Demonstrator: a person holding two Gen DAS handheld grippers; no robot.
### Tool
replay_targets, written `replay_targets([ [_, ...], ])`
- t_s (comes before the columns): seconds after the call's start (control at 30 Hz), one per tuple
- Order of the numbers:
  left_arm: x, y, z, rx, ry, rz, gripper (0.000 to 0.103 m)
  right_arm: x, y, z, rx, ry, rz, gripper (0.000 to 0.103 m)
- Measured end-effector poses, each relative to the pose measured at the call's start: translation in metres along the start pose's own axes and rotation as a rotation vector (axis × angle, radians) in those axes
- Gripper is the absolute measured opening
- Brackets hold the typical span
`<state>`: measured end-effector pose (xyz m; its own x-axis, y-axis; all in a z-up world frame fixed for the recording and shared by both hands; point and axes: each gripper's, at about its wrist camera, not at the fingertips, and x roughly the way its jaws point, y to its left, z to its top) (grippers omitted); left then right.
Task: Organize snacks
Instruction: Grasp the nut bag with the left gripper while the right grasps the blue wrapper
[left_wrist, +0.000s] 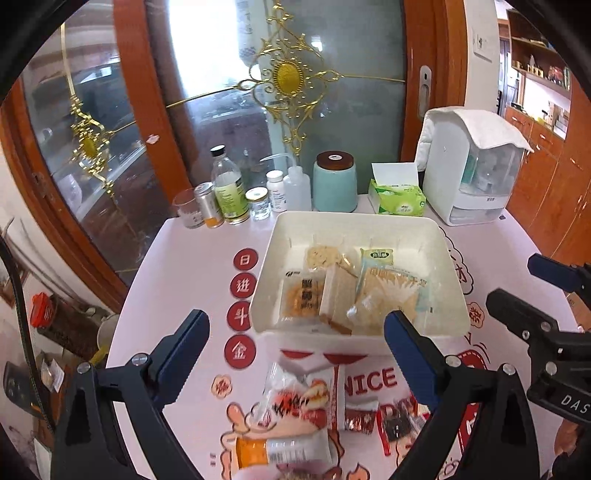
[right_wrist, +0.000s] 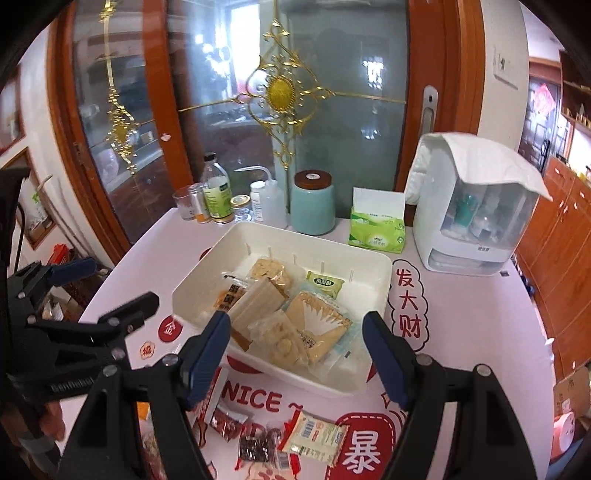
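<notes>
Both claws spread wide, empty; left claw (left_wrist: 295, 350) above wrapped snacks (left_wrist: 295, 410); right claw (right_wrist: 295, 354) beside white bin (right_wrist: 373, 258)

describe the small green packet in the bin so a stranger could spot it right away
Find the white bin in the middle of the pink table. Look toward its back wall, on the side nearer the tissue box. The green packet lies there: the smallest snack in the bin and the only green one, among beige and clear wrappers.
</notes>
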<state>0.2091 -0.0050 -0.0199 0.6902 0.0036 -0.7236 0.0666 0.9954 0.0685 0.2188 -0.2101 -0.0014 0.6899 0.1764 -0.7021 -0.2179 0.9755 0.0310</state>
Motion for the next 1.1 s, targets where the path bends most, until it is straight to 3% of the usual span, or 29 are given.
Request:
replay_targets([
  [0.33,-0.050,0.040,-0.073,-0.092,0.035,0.043,0.095,-0.038,0.040,-0.063,-0.147,0.008,0.159,0.074],
  [0.5,-0.057,0.061,-0.128,-0.184,0.101,0.071,0.095,-0.038,0.065,-0.110,-0.248,0.054,0.226,0.074],
  [0.83,-0.017,0.089,-0.246,-0.450,0.336,0.089,0.095,-0.007,0.103,-0.203,-0.455,0.212,0.341,0.074],
  [1.1,0.012,0.093,-0.291,-0.582,0.454,0.036,0.095,0.013,0.131,-0.246,-0.611,0.279,0.442,0.074],
])
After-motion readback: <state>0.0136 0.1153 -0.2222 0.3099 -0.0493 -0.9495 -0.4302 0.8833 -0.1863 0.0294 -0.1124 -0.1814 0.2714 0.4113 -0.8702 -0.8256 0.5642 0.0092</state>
